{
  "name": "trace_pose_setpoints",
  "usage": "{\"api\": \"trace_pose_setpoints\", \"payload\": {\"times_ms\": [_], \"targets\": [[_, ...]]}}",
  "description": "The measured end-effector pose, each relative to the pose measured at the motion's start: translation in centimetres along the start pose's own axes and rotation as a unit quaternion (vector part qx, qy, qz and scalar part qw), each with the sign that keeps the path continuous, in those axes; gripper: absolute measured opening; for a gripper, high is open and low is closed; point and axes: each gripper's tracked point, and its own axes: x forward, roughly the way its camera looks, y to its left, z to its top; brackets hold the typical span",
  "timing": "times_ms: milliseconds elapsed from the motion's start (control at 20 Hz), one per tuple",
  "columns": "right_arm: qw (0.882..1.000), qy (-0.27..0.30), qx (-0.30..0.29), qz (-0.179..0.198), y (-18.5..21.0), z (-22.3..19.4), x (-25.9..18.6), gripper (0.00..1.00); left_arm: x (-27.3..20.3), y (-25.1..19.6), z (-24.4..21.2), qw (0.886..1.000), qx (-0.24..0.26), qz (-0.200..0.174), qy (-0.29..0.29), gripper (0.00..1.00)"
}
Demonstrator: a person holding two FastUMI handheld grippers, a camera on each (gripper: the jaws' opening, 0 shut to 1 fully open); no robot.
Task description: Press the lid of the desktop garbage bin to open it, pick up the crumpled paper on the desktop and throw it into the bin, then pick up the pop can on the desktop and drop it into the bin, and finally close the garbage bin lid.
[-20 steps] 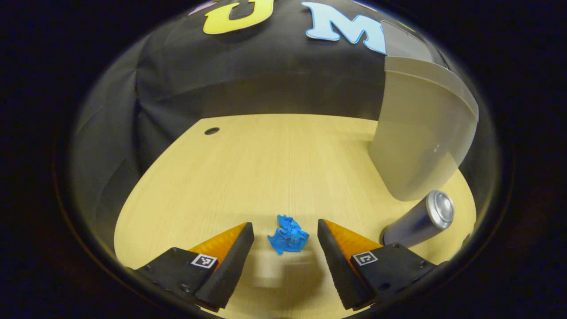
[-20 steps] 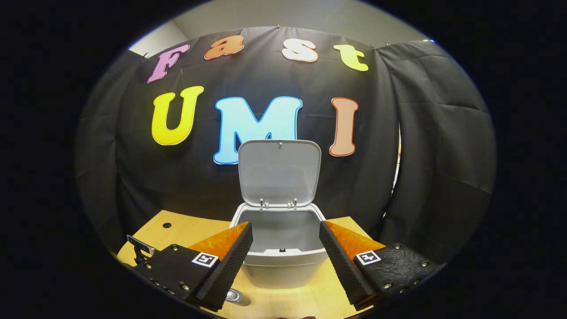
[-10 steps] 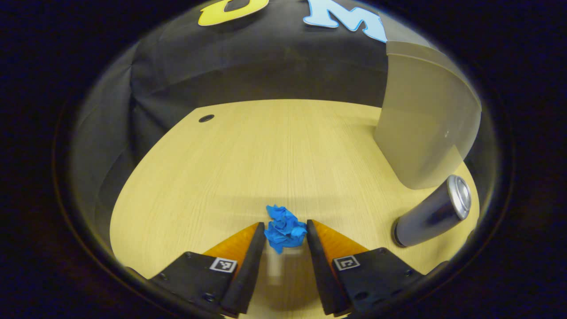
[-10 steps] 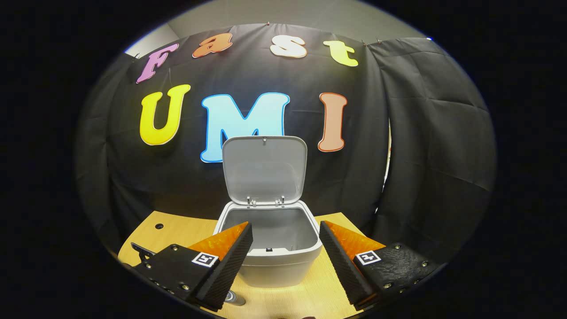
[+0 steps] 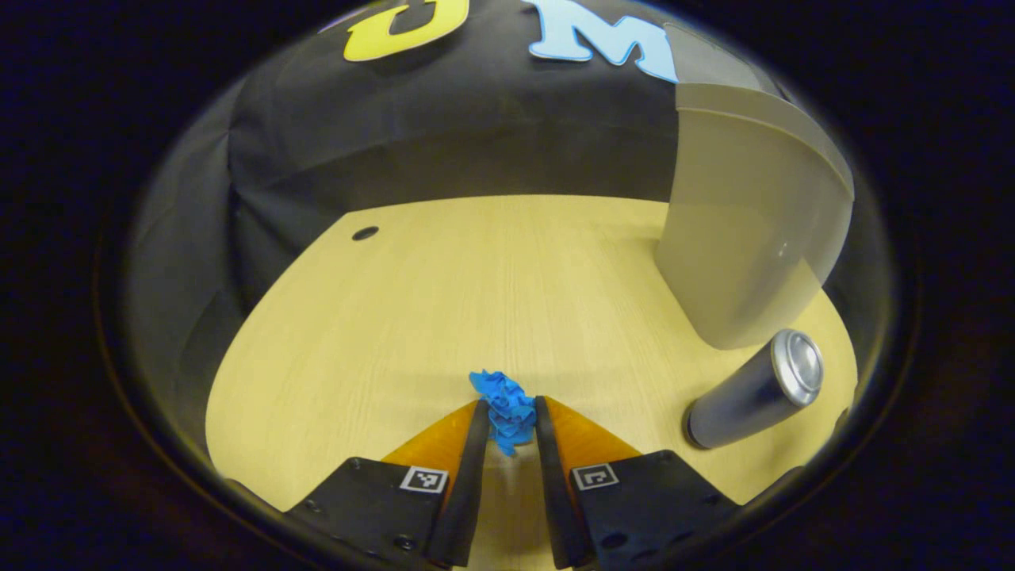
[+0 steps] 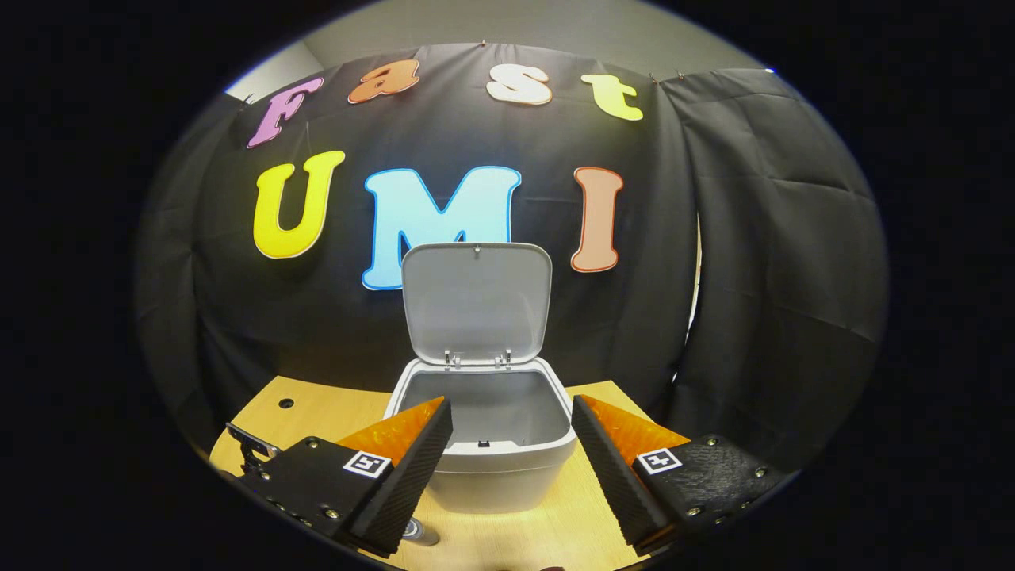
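A: While the left gripper [image 5: 507,416] has its jaws pinched on the crumpled paper [image 5: 503,408], low over the desktop [image 5: 444,301], log the grasp as made, transfer pending.

B: Noted. Right gripper [image 6: 511,444]?

A: Jaws wide apart, nothing between them, hovering in front of the bin [image 6: 484,460].

B: Pop can [image 5: 753,388]?

A: Standing on the desk just beside the bin's wall, untouched.

B: Lid [image 6: 476,305]?

A: Upright, bin looks empty inside. Judgement: opening done; paper drop, can pick-up and drop, and lid closing remain.
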Motion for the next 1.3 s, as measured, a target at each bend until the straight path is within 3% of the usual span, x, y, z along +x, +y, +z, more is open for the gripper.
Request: {"api": "trace_pose_setpoints", "payload": {"times_ms": [350, 450, 650, 1300], "targets": [[1.000, 0.001, 0.011, -0.003, -0.9, -0.6, 0.4, 0.97, -2.9, -1.6, 5.4, 0.996, 0.057, -0.006, -0.068, 0.45], [1.000, 0.004, 0.014, -0.004, -1.1, -0.9, 0.4, 0.97, -3.5, -2.4, 7.4, 0.994, 0.066, -0.012, -0.087, 0.40], [1.000, 0.007, 0.019, -0.006, -1.6, -1.5, 0.3, 0.97, -5.3, -4.2, 12.1, 0.988, 0.077, -0.025, -0.132, 0.45], [0.999, 0.013, 0.040, -0.023, -3.9, -2.6, 0.2, 0.97, -13.3, -11.8, 26.4, 0.952, 0.090, -0.083, -0.279, 0.45]]}}
